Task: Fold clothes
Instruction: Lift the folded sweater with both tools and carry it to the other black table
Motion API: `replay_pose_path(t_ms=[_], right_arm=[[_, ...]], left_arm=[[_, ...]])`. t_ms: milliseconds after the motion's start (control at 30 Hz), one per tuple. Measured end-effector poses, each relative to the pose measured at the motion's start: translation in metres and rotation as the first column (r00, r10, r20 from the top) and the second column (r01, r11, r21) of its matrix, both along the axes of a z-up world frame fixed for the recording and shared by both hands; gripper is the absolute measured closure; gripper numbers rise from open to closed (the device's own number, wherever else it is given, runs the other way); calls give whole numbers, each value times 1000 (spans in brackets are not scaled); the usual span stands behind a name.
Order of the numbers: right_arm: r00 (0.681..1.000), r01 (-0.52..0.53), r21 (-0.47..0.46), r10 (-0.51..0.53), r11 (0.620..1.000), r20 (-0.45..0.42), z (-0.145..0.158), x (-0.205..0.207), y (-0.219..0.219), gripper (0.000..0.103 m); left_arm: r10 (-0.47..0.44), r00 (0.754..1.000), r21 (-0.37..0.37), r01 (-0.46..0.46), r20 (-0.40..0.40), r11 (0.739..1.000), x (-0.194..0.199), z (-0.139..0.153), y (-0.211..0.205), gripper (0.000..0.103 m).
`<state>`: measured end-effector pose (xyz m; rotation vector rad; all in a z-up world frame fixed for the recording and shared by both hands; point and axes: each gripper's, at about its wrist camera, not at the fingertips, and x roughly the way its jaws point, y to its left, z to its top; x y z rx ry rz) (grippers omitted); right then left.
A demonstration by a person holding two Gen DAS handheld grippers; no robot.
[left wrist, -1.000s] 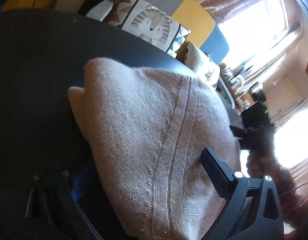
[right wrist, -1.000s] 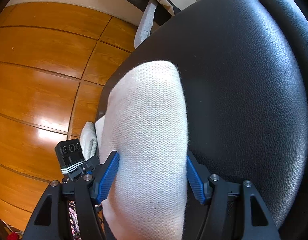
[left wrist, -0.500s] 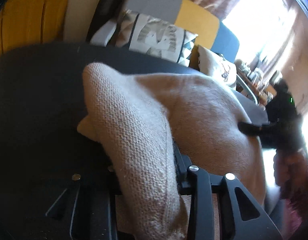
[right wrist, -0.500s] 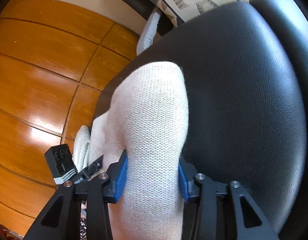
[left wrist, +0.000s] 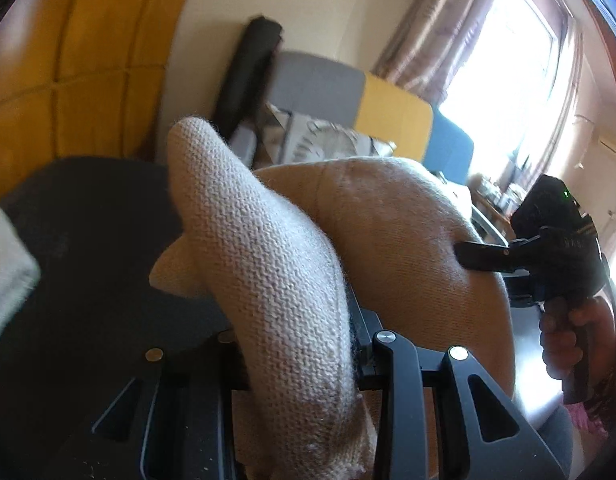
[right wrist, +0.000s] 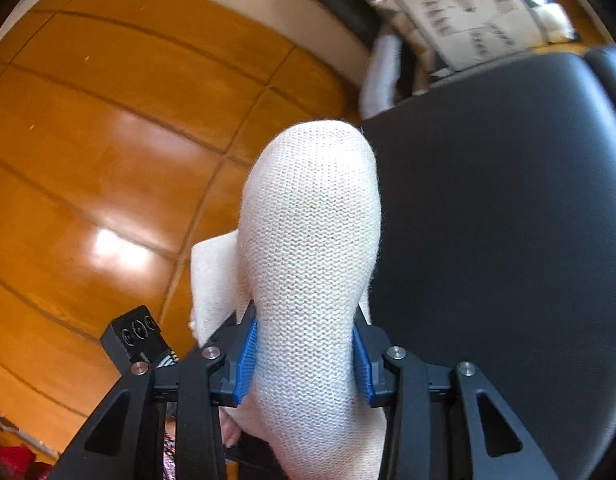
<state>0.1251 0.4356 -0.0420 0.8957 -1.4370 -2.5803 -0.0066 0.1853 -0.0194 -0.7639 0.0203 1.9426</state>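
Sweater (right wrist: 308, 240) over black leather seat (right wrist: 507, 220); wooden floor (right wrist: 108, 140)

Both tools are matte black frames with silver screw heads, the right gripper (right wrist: 304, 356) carrying ribbed blue finger pads (right wrist: 244, 354), while the left gripper (left wrist: 296, 356) shows dark ones.

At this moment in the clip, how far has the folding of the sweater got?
Early to middle. Done: both grips are made; the left gripper and the right gripper are each shut on a bunched part of the cream sweater. In hand: the sweater is held above the black seat. Left: no flat, finished fold shows, so laying it down and squaring it remain.
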Motion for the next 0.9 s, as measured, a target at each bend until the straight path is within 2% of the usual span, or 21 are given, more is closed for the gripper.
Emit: replay_pose_path(t_ms=[167, 300, 367, 533, 633, 700, 767, 833, 900], right_arm=[[991, -131, 17, 132, 991, -24, 28, -76, -39, 63], [965, -259, 9, 259, 966, -34, 45, -162, -71, 63], [946, -319, 8, 319, 948, -47, 53, -205, -88, 63], [878, -474, -13, 472, 880, -80, 67, -347, -146, 63], [835, -545, 1, 543, 838, -85, 64, -421, -185, 63], [817, -572, 18, 572, 820, -69, 49, -451, -203, 63], [812, -582, 41, 583, 812, -20, 26, -480, -217, 61], [823, -568, 96, 563, 818, 75, -6, -500, -231, 59], [841, -540, 123, 529, 833, 113, -29, -509, -243, 55]], left_arm=[[158, 987, 38, -157, -27, 987, -36, 27, -65, 70], [312, 950, 80, -310, -19, 948, -79, 48, -128, 70], [386, 922, 99, -382, -23, 919, -100, 58, -158, 70], [564, 826, 127, -560, 2, 819, -167, 72, -232, 70], [654, 755, 101, -655, 43, 749, -210, 57, -268, 69], [700, 709, 37, -704, 85, 709, -239, 32, -286, 69], [734, 664, -35, -738, 140, 674, -261, -1, -302, 69], [756, 625, -91, -756, 194, 648, -272, -34, -316, 69], [755, 620, -65, -762, 213, 644, -268, -45, -323, 60]])
